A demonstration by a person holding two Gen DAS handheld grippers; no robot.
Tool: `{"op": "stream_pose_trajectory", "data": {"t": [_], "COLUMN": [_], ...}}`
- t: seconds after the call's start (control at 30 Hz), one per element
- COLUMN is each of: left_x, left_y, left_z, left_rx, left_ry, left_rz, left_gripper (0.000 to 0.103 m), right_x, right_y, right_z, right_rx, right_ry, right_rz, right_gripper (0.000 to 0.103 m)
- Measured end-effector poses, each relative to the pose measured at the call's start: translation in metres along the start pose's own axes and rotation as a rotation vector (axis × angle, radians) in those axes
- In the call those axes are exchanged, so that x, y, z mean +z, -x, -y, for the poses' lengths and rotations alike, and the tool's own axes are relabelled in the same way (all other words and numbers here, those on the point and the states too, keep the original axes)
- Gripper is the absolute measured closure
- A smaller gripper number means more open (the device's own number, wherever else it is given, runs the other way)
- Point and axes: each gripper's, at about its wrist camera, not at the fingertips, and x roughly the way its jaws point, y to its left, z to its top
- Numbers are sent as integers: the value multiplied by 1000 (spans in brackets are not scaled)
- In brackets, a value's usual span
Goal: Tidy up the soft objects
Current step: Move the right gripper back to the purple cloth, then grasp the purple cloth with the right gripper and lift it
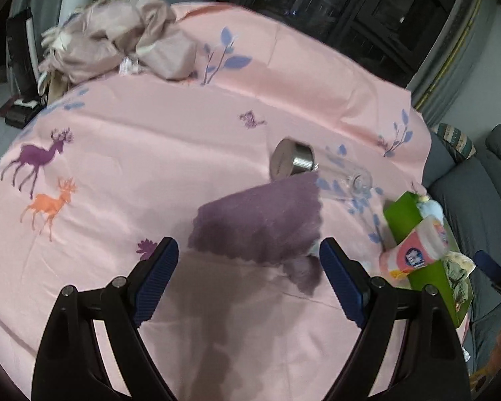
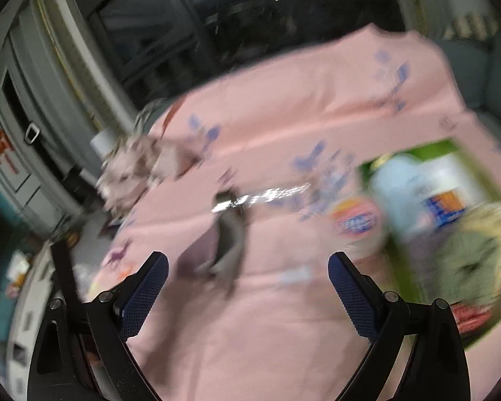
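Left wrist view: the left gripper, jaws spread wide and empty, hangs over a pink bedsheet printed with deer and leaves. A flat purple cloth with a scalloped edge lies on the sheet just ahead of the blue ribbed fingertips, apart from them. Beyond the cloth lies a clear glass jar with a brushed-metal lid, on its side; its transparent body is hard to trace against the print. At the right edge a green open box holds a pink-labelled plastic pack and pale soft items, partly cut off by the frame. A crumpled mauve heap of fabric sits at the far left of the sheet.

Right wrist view: heavily motion-blurred. The right gripper likewise stands wide with nothing between its jaws. The cloth and jar appear only as smears; the box interior, hidden in the other view, is visible though its contents are indistinct.
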Motion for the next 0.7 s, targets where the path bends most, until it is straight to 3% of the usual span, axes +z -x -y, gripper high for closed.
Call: {"op": "stream_pose_trajectory", "data": {"t": [0.3, 0.4, 0.63, 0.7], "left_x": [1, 1, 1, 1], "left_y": [-43, -53, -63, -66], "left_z": [-11, -14, -17, -16], "left_rx": [4, 9, -12, -24], "left_ry": [30, 40, 46, 29], "left_rz": [-109, -142, -154, -161], "left_gripper": [17, 17, 17, 18], "right_x": [16, 17, 6, 2], "right_y": [-102, -141, -206, -215], "right_z": [-49, -51, -44, -39], "right_rx": [57, 22, -23, -36], "right_ry": [51, 58, 78, 54], "right_rz": [-178, -227, -347, -355], "right_gripper": [6, 7, 24, 36]}}
